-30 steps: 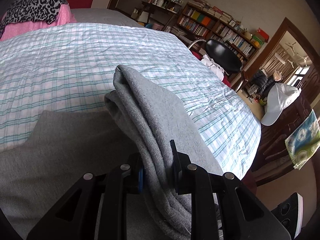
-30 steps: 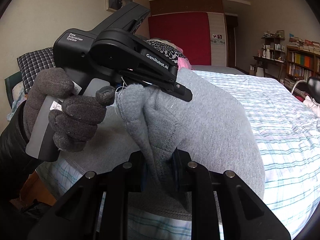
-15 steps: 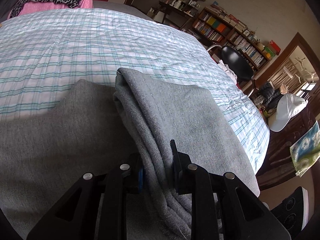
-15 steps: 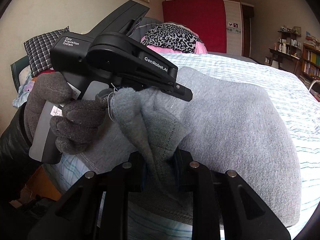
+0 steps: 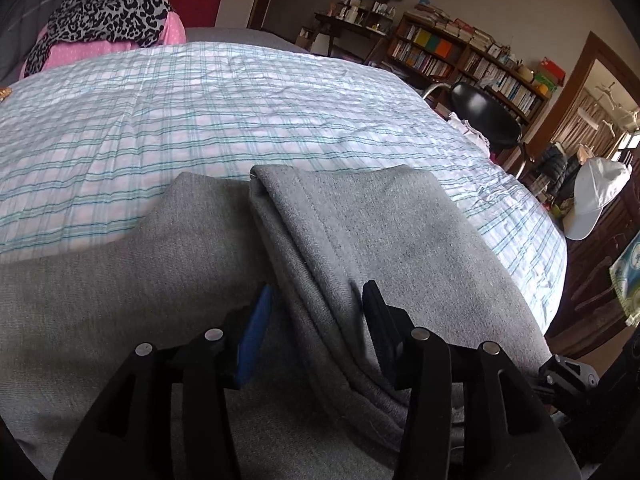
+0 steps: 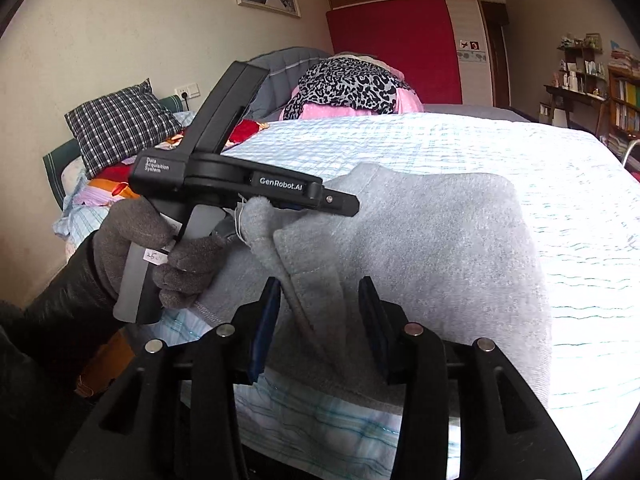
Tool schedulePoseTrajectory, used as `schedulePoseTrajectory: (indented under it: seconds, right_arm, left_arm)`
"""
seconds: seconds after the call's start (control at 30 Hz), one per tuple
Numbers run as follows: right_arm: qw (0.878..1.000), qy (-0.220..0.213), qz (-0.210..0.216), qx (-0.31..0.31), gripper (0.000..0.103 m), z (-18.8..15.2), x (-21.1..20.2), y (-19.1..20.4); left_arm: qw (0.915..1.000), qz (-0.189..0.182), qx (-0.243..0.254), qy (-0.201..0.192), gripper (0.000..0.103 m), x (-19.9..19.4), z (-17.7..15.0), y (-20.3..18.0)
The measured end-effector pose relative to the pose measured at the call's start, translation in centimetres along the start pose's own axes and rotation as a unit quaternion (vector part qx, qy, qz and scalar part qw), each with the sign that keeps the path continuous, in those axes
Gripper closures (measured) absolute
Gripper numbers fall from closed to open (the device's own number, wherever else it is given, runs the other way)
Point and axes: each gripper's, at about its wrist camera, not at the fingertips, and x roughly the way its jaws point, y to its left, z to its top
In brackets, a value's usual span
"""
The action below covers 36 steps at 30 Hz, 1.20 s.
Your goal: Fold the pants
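Showing only rightward: gloved hand (image 6: pixel 160 248) beside pants (image 6: pixel 420 240).

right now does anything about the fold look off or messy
Mostly tidy. The folded grey fleece pants lie flat on the checked bedspread, but the corner between the right gripper fingers bunches up in loose layers instead of lying flush.

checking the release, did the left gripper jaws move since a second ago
Yes. The left gripper has opened; its fingers now stand apart from the folded grey pants lying on the bed.
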Motion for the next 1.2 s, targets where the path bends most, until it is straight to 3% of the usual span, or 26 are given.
schedulePoseTrajectory:
  seconds: [0.13,0.27,0.47,0.57,0.77,1.03,1.2]
  right_arm:
    - [1.0,-0.021,-0.006,0.016,0.061,0.0,-2.7,-1.2]
    - [0.998,-0.019,-0.045,0.039,0.061,-1.0,-3.9,-3.5]
    - [0.996,0.001,-0.067,0.062,0.061,-2.9,-3.3,-5.0]
    - [0.996,0.007,-0.068,0.061,0.061,-3.9,-3.2,-5.5]
    - [0.997,0.008,-0.054,0.059,0.061,-4.9,-3.4,-6.1]
    - [0.994,-0.031,-0.06,0.088,0.061,0.9,-5.4,-8.2]
    - [0.993,-0.009,-0.08,0.091,0.061,5.5,-2.6,-9.3]
  left_arm:
    - [0.9994,0.023,0.009,-0.023,0.055,-1.8,0.2,-0.4]
    - [0.9987,0.013,0.018,-0.045,0.054,-3.7,0.1,-1.9]
    - [0.998,-0.016,0.06,-0.015,0.054,-2.2,-2.2,-6.0]
    - [0.9976,0.003,0.07,0.003,0.054,-0.5,-3.7,-6.3]
    - [0.9958,0.005,0.089,-0.021,0.054,-0.4,-5.5,-6.0]
    - [0.997,0.0,0.073,-0.024,0.047,-1.7,-5.3,-6.1]
    - [0.9968,0.003,0.075,-0.029,0.046,-2.5,-6.0,-6.2]
